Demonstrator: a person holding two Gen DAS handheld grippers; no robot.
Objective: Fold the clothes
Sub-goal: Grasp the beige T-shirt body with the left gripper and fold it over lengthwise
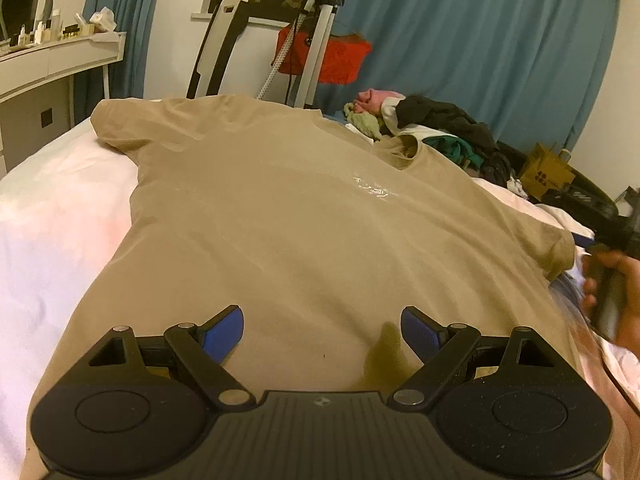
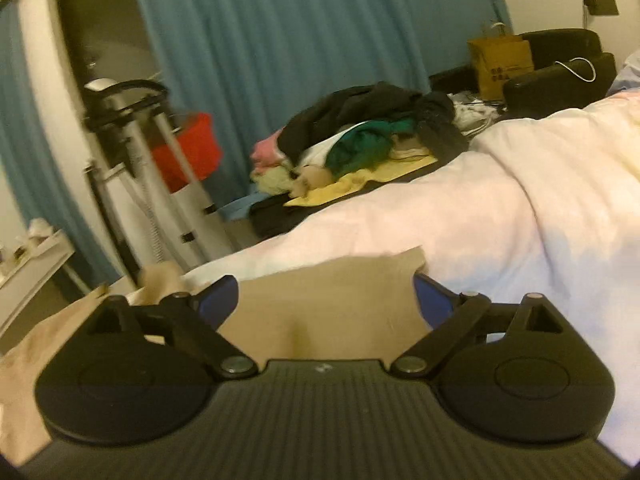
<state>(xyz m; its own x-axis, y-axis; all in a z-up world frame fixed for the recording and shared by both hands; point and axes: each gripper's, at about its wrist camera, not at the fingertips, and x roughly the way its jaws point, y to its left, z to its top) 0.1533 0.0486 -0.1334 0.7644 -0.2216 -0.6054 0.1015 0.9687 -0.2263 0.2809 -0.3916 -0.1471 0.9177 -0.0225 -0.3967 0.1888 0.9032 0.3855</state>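
Left wrist: both my left gripper (image 1: 322,330) and right gripper (image 2: 326,300) spread empty over tan shirt (image 1: 280,208); sleeve (image 1: 556,252) at 3 o'clock may bunch if pinched shallow.

T-shirt (image 1: 288,216) is lying spread flat on the bed (image 1: 52,216), neckline toward the far right, one sleeve reaching far left. Pile of clothes (image 2: 372,132) is sitting beyond the bed's far edge, with a garment steamer (image 1: 316,36) standing left of it and curtains (image 1: 480,40) hanging behind. Cardboard box (image 2: 500,60) is sitting right of the pile.
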